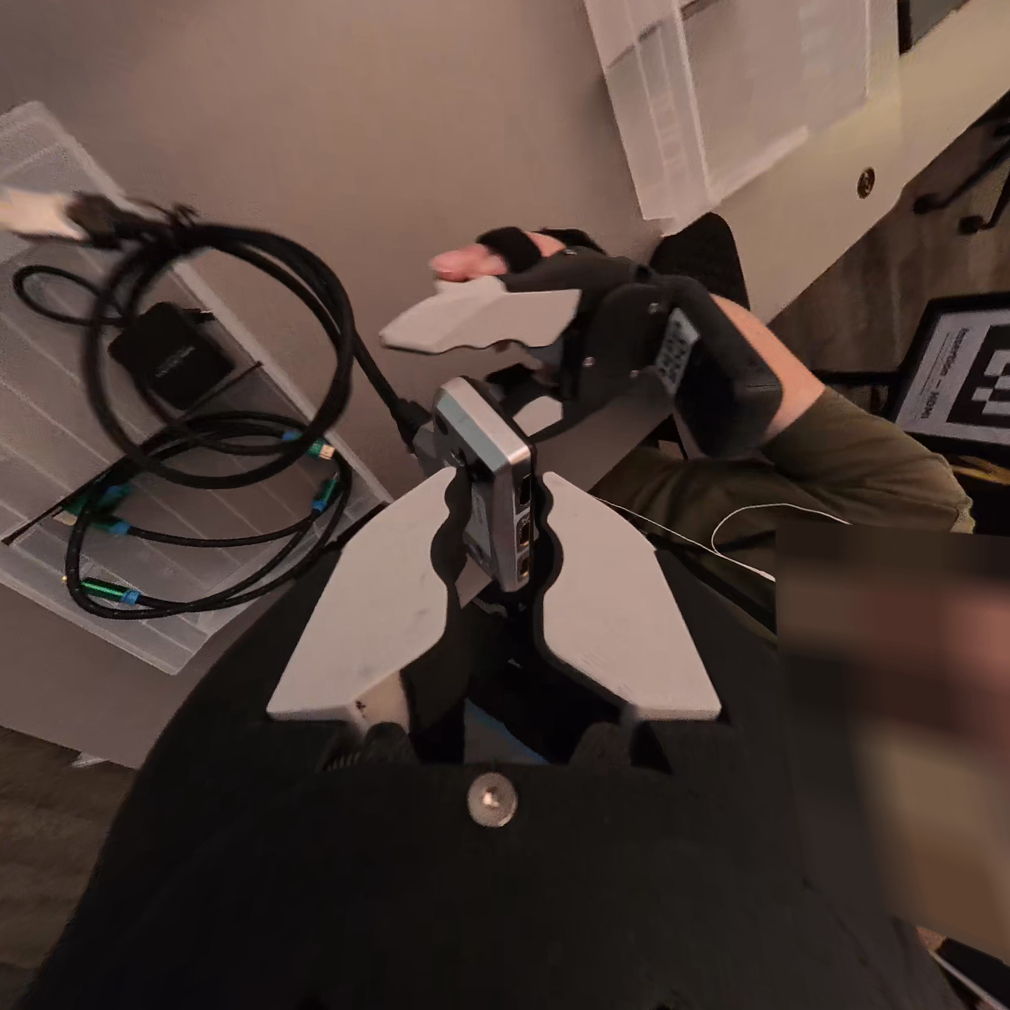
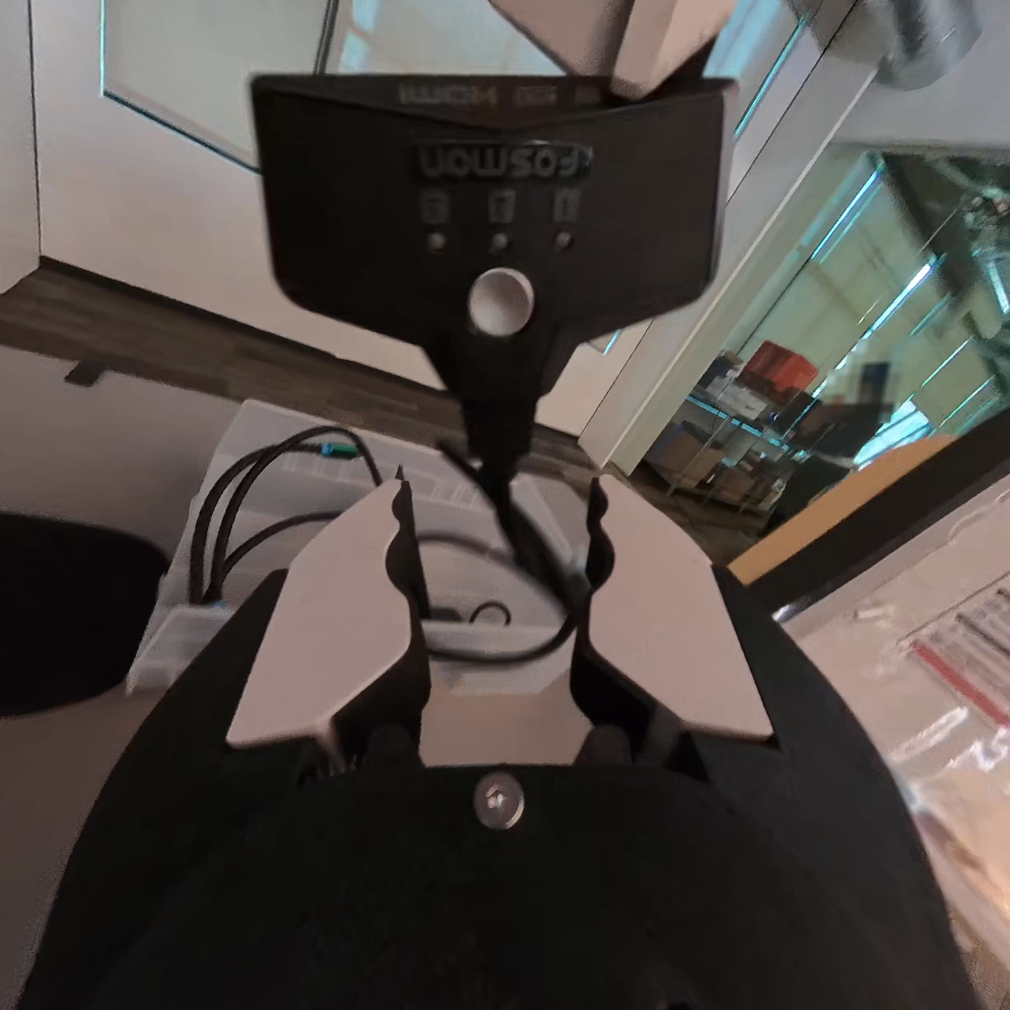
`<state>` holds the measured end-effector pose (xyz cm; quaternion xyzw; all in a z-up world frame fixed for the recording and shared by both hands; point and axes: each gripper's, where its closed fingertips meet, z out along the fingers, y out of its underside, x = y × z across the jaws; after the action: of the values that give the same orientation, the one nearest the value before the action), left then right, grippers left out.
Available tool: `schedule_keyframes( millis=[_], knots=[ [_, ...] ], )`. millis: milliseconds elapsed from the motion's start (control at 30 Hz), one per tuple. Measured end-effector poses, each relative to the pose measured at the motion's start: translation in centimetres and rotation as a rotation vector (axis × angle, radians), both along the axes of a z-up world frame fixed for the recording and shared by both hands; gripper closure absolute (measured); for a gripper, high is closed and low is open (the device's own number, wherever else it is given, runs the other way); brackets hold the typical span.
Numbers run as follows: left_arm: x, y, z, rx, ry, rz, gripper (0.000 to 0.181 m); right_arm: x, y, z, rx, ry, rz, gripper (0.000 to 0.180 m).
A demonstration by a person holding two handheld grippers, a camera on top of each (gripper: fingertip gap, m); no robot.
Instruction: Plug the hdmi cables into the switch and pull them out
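My left gripper [image 1: 500,481] is shut on the HDMI switch [image 1: 481,432], a silver-edged black box held up in the air, with three open ports facing right. Its thick black cable [image 1: 339,328] loops away to the left, and the far plug is blurred. My right gripper [image 1: 470,366], held by a gloved hand, is open just behind the switch. In the right wrist view the switch's black face [image 2: 492,191] hangs ahead. The right gripper [image 2: 497,492] is open, and the cable [image 2: 519,524] drops between its fingertips without being pinched.
A clear plastic tray [image 1: 49,382] on the pale table holds several braided cables with green and blue plugs [image 1: 109,593] and a black adapter [image 1: 169,355]. The tray also shows in the right wrist view [image 2: 262,437]. Paper sheets [image 1: 710,82] lie at the far right, beside a framed marker board [image 1: 973,371].
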<state>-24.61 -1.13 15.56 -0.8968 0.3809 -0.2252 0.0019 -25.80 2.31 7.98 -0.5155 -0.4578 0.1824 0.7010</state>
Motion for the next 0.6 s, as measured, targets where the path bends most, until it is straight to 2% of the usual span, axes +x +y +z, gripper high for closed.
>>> schedule_keyframes(
  millis=[67,100,233,333,467,533,600],
  knots=[
    [1.0,-1.2,0.8,0.012,0.011,-0.037,0.159,-0.4,-0.8,1.7,0.044,0.001,0.050,0.152],
    [1.6,-1.4,1.4,0.032,-0.002,-0.042,0.159,-0.5,-1.6,2.0,0.036,-0.007,0.083,0.158],
    [4.1,-2.5,3.5,0.087,-0.163,-0.095,0.157,2.2,-3.8,2.6,-0.033,-0.035,0.217,0.158],
    [5.7,-3.8,4.6,0.120,-0.337,-0.195,0.134,5.4,-6.8,2.1,-0.107,-0.079,0.470,0.160],
    [7.4,-5.3,3.0,0.309,-0.488,-0.457,0.098,9.4,-12.5,2.7,-0.226,-0.187,0.795,0.159],
    [9.1,-7.3,2.0,0.399,-0.634,-0.600,0.091,10.9,-15.4,3.4,-0.247,-0.205,0.947,0.159],
    [11.1,-10.2,2.0,0.460,-0.863,-0.712,0.090,12.2,-17.8,4.0,-0.296,-0.195,1.104,0.159]
  ],
)
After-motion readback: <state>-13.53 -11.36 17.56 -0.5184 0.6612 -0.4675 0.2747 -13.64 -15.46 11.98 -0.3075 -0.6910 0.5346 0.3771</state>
